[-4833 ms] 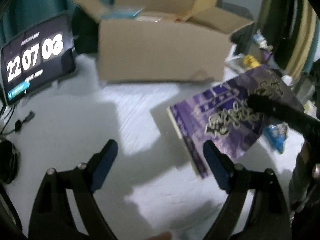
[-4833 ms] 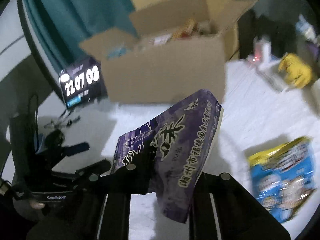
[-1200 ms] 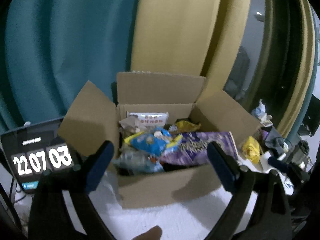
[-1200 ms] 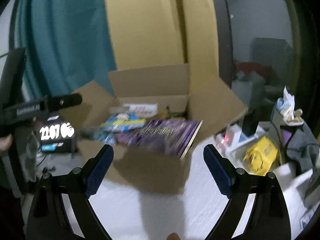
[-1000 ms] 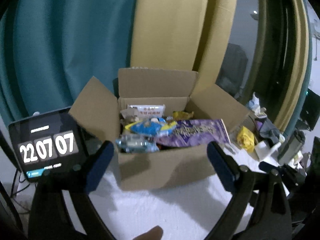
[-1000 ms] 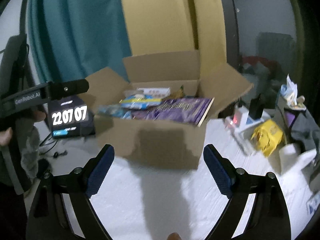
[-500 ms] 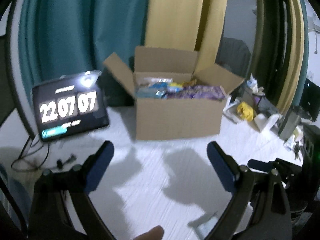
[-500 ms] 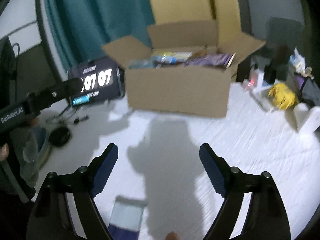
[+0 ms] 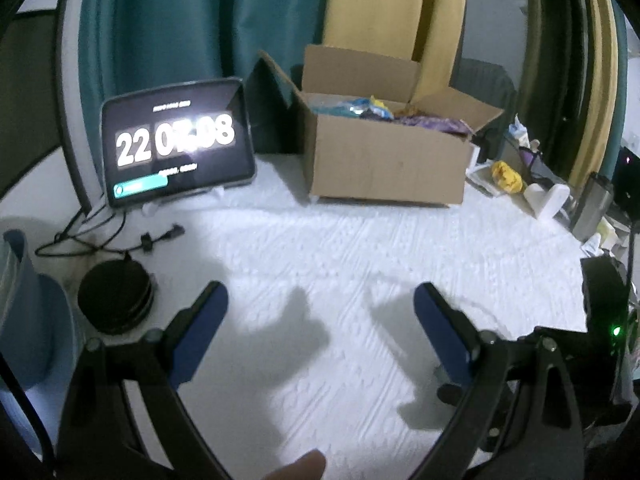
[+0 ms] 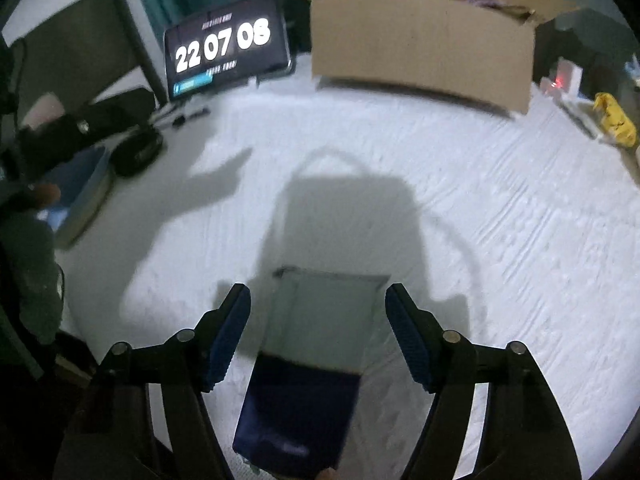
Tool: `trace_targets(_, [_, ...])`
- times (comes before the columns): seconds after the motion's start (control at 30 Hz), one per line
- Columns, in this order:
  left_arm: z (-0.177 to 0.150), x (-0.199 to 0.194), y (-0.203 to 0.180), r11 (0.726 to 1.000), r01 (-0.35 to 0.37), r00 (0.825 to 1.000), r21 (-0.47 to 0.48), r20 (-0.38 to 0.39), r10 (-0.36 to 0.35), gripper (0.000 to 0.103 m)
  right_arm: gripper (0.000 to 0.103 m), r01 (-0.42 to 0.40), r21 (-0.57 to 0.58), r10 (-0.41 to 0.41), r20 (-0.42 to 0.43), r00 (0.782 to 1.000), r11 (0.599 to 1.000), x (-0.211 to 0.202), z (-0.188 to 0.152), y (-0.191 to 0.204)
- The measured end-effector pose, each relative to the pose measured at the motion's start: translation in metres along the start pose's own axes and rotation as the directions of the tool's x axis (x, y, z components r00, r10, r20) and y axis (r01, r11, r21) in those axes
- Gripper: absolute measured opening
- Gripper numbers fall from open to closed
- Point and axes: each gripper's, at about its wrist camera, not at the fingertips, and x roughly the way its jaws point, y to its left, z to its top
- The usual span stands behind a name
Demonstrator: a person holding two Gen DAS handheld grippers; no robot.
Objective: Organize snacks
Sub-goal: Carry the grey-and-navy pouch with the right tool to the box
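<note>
Reaching for the next snack, the right tool [image 10: 318, 330], jaws just narrowing but still released, straddles a dark packet [image 10: 304, 392] on the table [image 10: 480, 200]; next, clench and carry it to the cardboard box [image 10: 420, 52], while the left tool [image 9: 320, 336] hangs released and empty.

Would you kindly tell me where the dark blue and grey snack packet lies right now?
In the right wrist view, the dark blue and grey snack packet lies flat on the white cloth, between the open right tongs.
</note>
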Motion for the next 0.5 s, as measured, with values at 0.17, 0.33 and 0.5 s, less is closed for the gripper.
trace_targets(0.17, [0.002, 0.005, 0.002, 1.0, -0.009, 1.0, -0.001, -0.009, 0.009, 0.095, 0.056, 0.005, -0.027, -0.005, 0.018, 1.0, 1.0, -0.001, 0.003, 0.0])
trace_targets(0.33, [0.014, 0.009, -0.001, 1.0, -0.012, 1.0, 0.01, 0.003, 0.012, 0.095, 0.055, 0.009, -0.019, -0.008, 0.054, 0.999, 1.0, -0.008, 0.017, -0.012])
trace_targets(0.5, [0.029, 0.019, -0.009, 1.0, -0.013, 1.0, 0.023, 0.005, 0.013, 0.095, 0.054, 0.023, -0.013, -0.021, 0.106, 0.994, 1.0, -0.019, 0.043, -0.025])
